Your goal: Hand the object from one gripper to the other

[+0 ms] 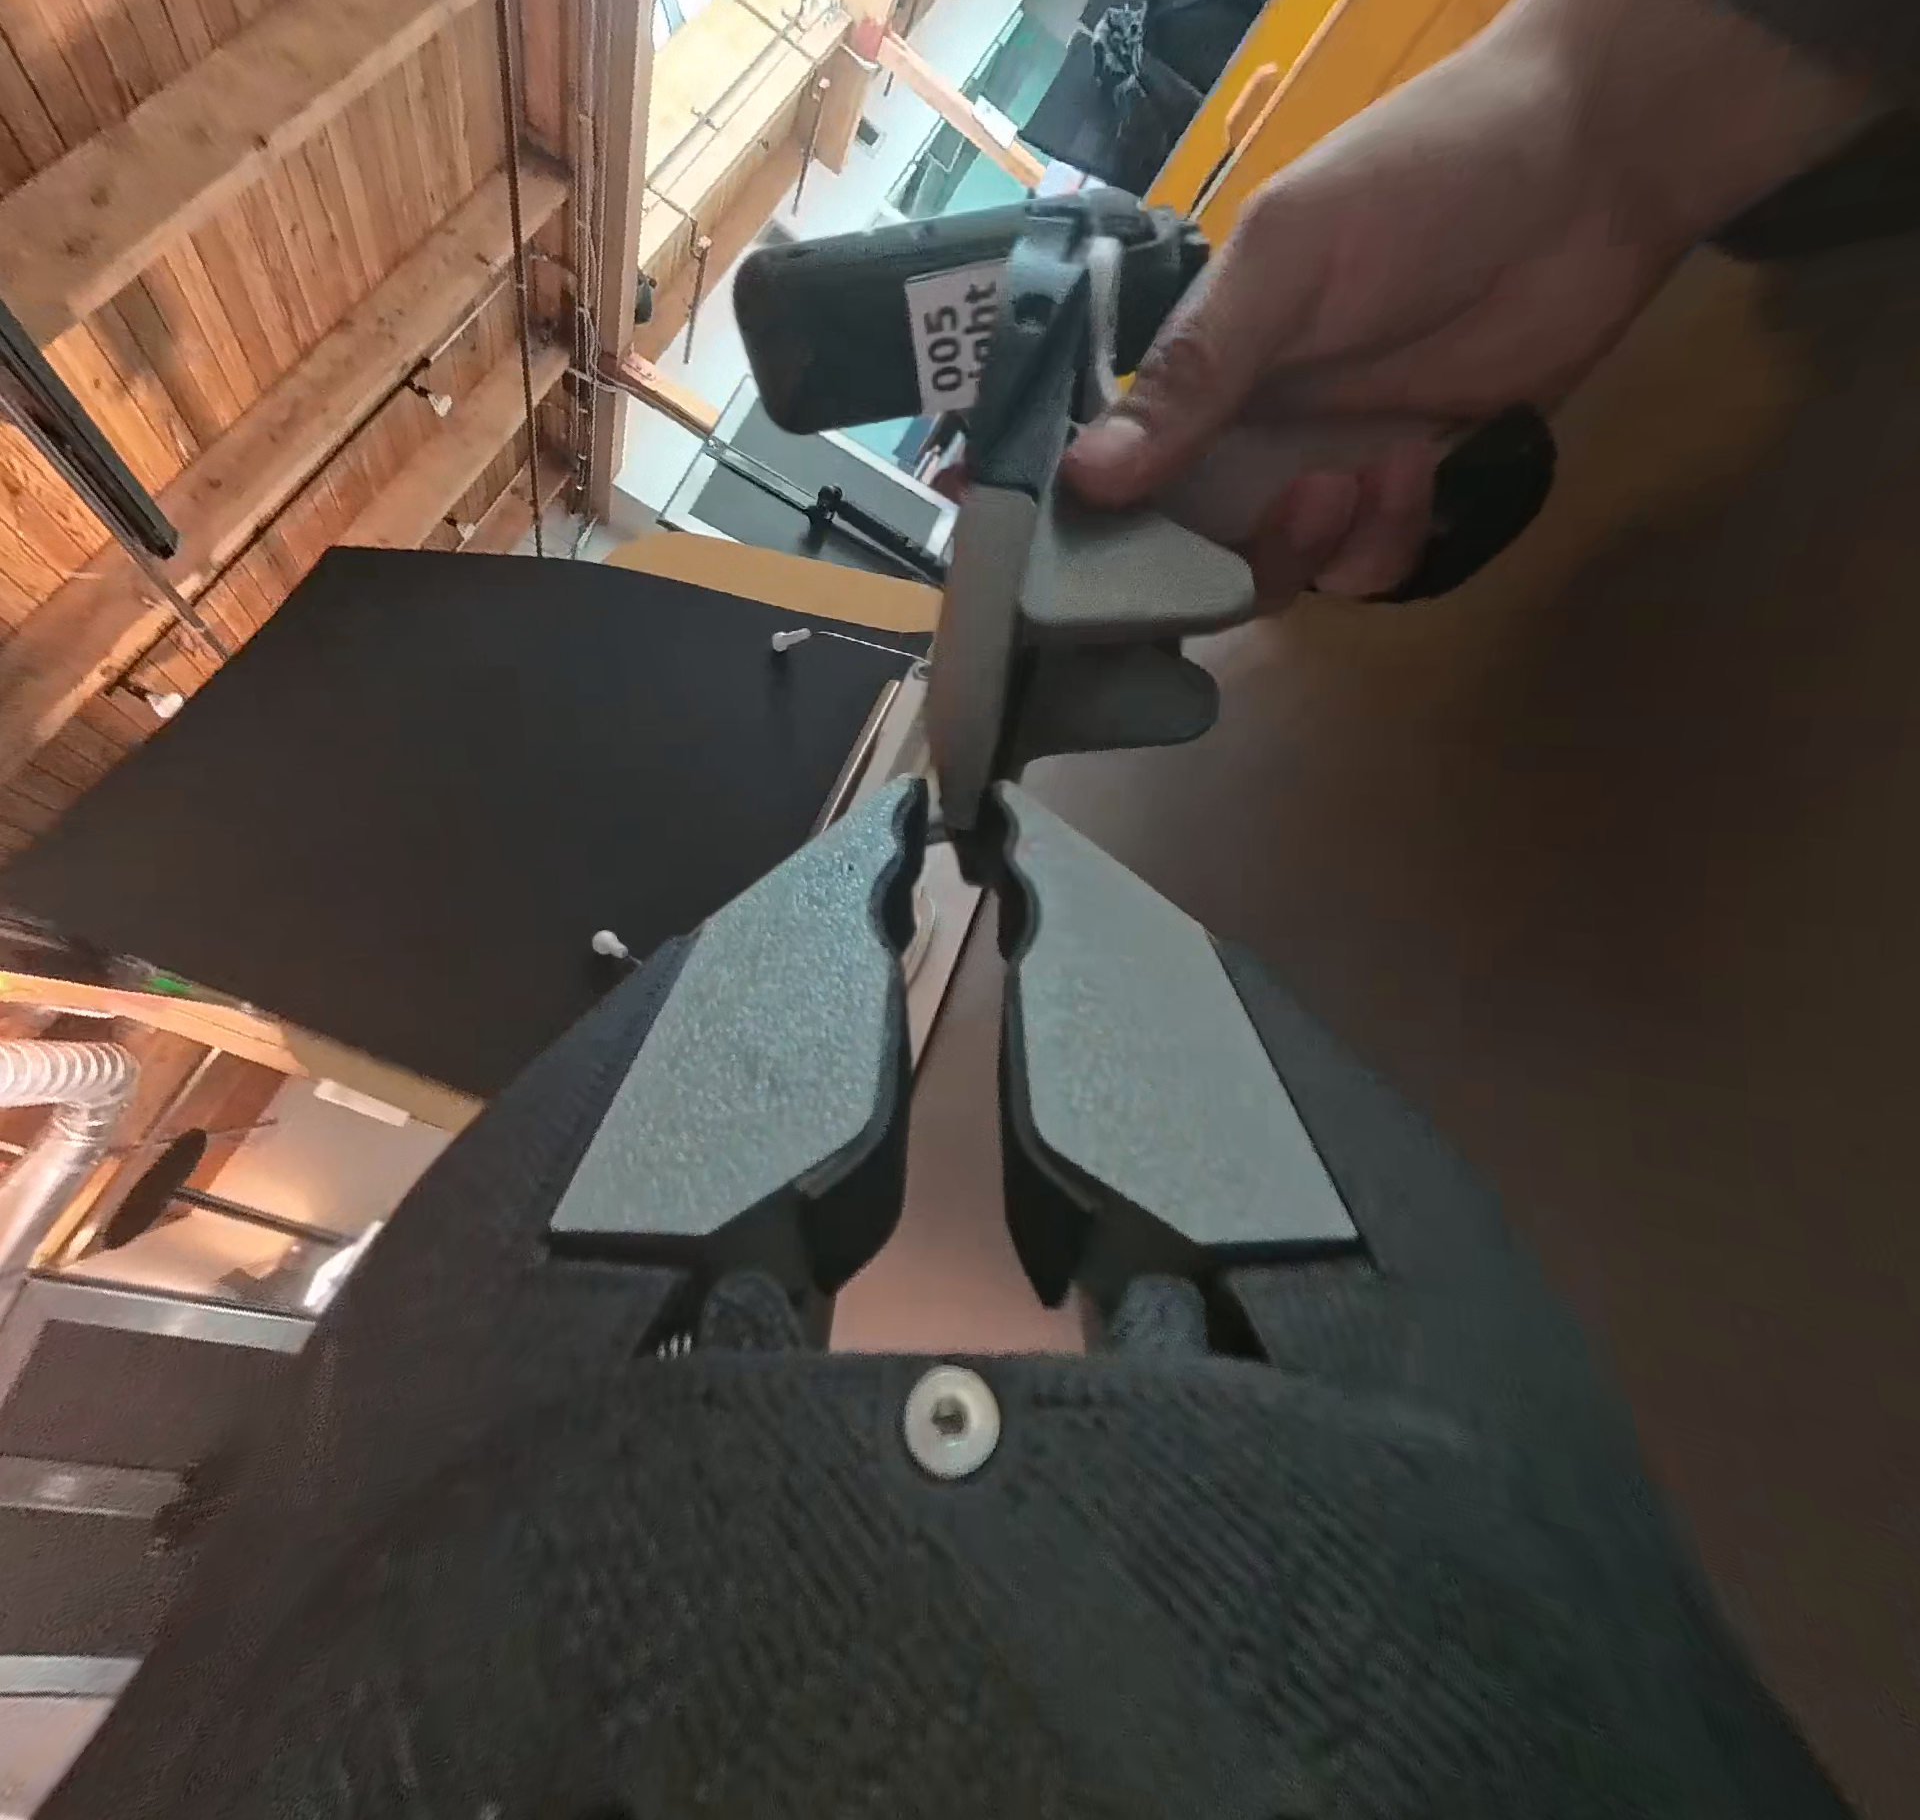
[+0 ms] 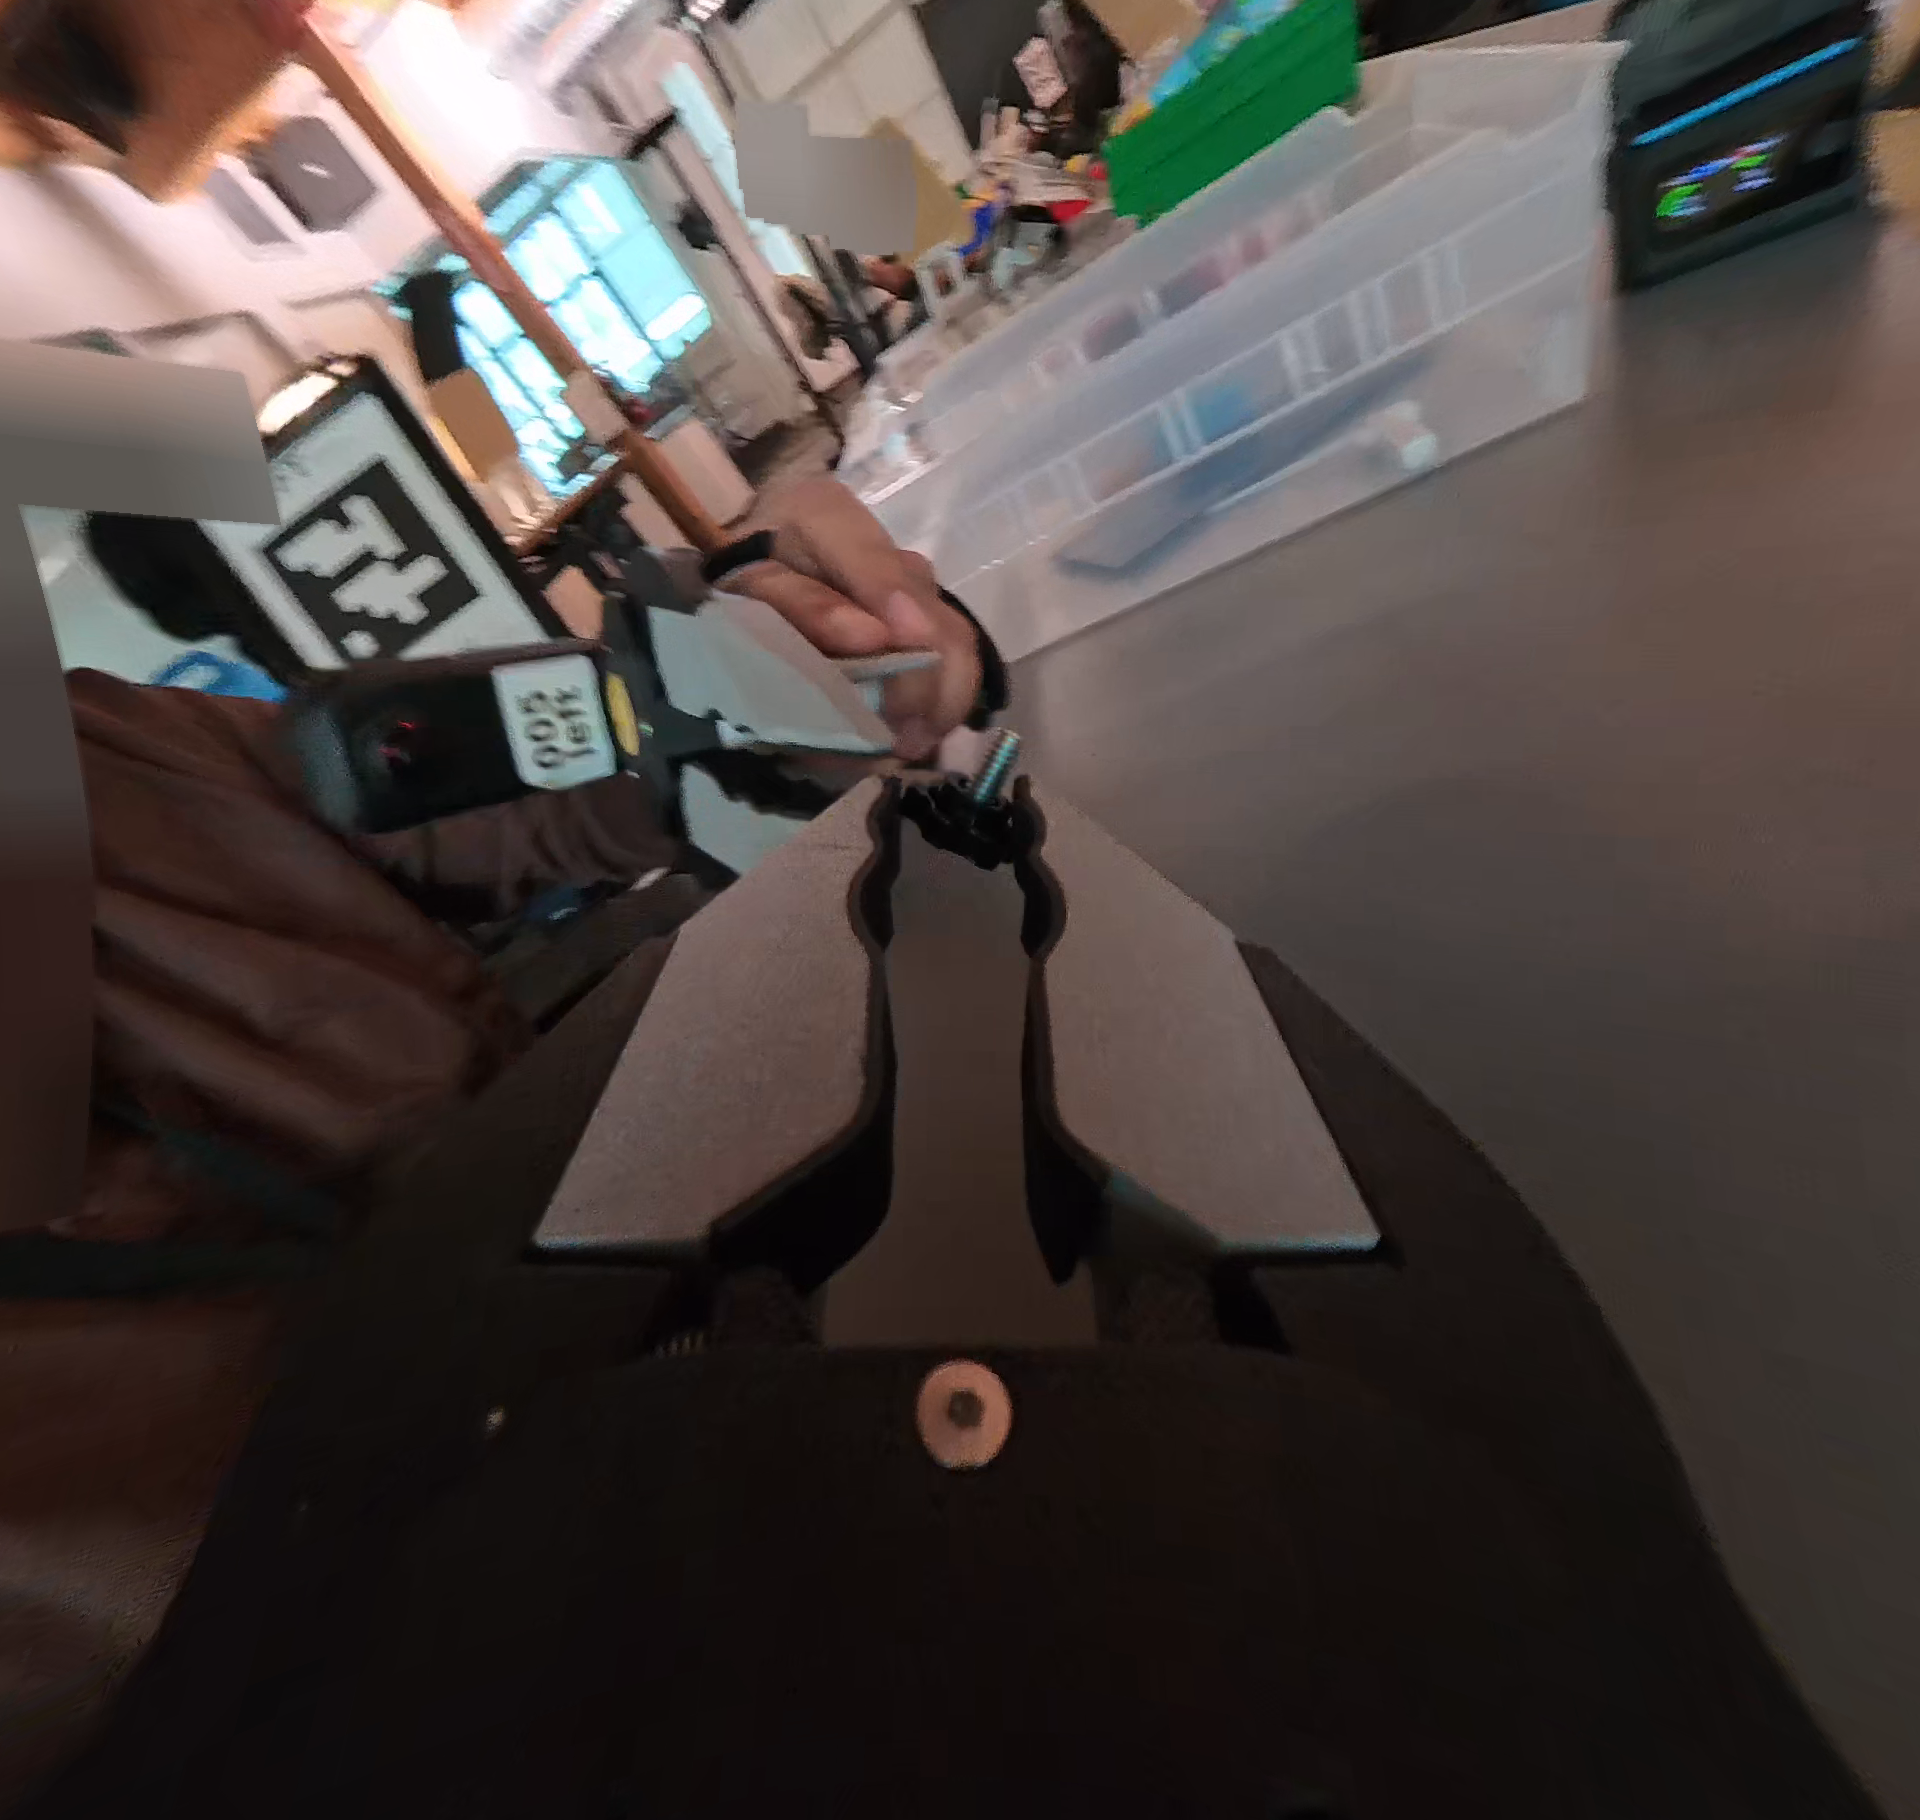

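The grey worktop (image 2: 1558, 835) lay beneath, a clear compartment box (image 2: 1299, 368) at its far side. The right tongs (image 2: 961, 799) were nearly closed, pinching a small black object with a threaded metal stud (image 2: 977, 804) at their tips. The left tongs (image 1: 961, 820), narrowly parted, met it there.

object (image 2: 971, 814) at the right gripper (image 2: 961, 820) tips: small, dark, with a threaded bit, too blurred to identify. In the left wrist view it's hidden between the left gripper (image 1: 961, 840) and right gripper's fingers. Far clear bins (image 2: 1299, 357) are smeared, contents unreadable. Sleeve (image 1: 1829, 56) is cut off at the right edge.
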Demonstrator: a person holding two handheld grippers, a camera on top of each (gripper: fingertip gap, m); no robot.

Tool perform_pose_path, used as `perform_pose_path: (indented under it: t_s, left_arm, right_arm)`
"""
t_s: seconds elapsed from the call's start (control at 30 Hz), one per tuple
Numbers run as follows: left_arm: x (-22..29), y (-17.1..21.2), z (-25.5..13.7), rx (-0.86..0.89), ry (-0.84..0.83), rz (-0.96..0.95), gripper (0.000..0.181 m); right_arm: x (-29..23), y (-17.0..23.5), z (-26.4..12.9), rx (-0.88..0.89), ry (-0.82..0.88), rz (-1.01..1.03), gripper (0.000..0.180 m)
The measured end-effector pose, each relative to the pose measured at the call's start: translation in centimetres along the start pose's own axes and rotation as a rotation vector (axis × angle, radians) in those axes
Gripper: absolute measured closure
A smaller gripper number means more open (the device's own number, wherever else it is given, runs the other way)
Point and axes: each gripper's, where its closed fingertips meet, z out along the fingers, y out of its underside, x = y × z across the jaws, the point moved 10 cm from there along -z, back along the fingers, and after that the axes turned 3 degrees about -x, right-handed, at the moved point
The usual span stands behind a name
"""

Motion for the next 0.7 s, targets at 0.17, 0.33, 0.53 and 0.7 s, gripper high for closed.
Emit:
perform_pose_path:
  t_s: [0.17,0.33,0.53,0.7]
  left_arm:
    - [-1.7,0.0,-0.8,0.034,-0.014,-0.119,0.181]
    - [-2.5,1.0,-1.0,-0.007,0.008,-0.217,0.181]
    - [-2.0,2.2,-0.2,-0.103,0.065,-0.226,0.181]
    - [-2.0,2.0,-0.2,-0.112,0.079,-0.214,0.181]
  right_arm:
    - [0.5,0.2,-0.7,-0.048,0.226,-0.095,0.162]
    - [-2.5,-1.7,-2.3,-0.019,0.471,-0.236,0.162]
    - [-7.1,-6.7,-9.7,0.046,0.786,-0.191,0.162]
    - [-3.6,-7.2,-18.7,-0.100,1.083,0.042,0.161]
